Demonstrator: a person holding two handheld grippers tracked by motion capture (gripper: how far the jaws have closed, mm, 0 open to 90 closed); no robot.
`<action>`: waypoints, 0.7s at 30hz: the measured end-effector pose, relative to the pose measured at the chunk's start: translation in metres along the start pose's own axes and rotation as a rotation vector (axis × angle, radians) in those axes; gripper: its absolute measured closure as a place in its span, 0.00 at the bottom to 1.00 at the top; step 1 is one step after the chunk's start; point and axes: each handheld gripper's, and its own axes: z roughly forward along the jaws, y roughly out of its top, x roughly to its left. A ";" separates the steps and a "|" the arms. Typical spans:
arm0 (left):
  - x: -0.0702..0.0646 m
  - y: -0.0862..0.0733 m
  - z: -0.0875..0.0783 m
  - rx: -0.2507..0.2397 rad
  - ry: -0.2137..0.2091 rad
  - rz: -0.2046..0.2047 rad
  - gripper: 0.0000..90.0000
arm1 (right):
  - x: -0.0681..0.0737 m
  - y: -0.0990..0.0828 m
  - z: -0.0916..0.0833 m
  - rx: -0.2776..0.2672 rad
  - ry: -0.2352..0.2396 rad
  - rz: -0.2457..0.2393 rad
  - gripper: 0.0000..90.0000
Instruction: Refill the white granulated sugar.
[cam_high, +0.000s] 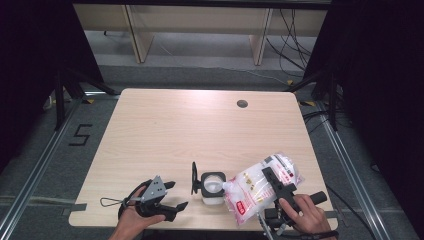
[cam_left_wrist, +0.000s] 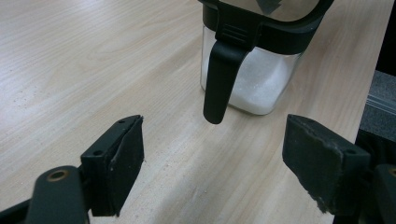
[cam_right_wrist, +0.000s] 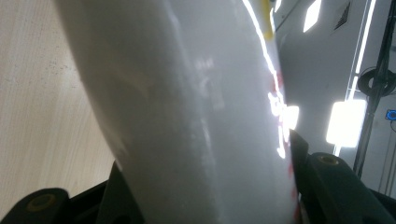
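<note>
A clear square container (cam_high: 212, 188) with a black rim stands near the table's front edge, its black lid (cam_high: 194, 177) swung open to the left. White granules lie in the container (cam_left_wrist: 254, 88), and a black tab (cam_left_wrist: 219, 79) hangs down its side. My right gripper (cam_high: 270, 176) is shut on a plastic bag of white granules (cam_high: 252, 187) and holds it tilted, its lower corner over the container's mouth. The bag (cam_right_wrist: 187, 102) sits between the right gripper's (cam_right_wrist: 205, 158) jaws. My left gripper (cam_high: 179, 195) rests left of the container, open, with nothing between its jaws (cam_left_wrist: 212, 158).
A round cable hole (cam_high: 242, 103) sits near the far right of the wooden table (cam_high: 165, 130). The container stands close to the table's front edge. Beyond the table are shelf legs, cables (cam_high: 295, 45) and a floor mark "5" (cam_high: 81, 134).
</note>
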 end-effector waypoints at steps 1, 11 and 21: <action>0.002 0.000 -0.001 0.014 0.006 0.018 0.23 | 0.002 0.000 0.000 0.012 0.018 0.033 0.59; 0.002 0.000 -0.001 0.013 0.006 0.017 0.23 | 0.002 0.001 -0.002 0.033 0.044 0.032 0.59; 0.001 0.000 -0.001 0.013 0.005 0.015 0.23 | -0.001 0.001 -0.001 0.025 0.033 0.008 0.59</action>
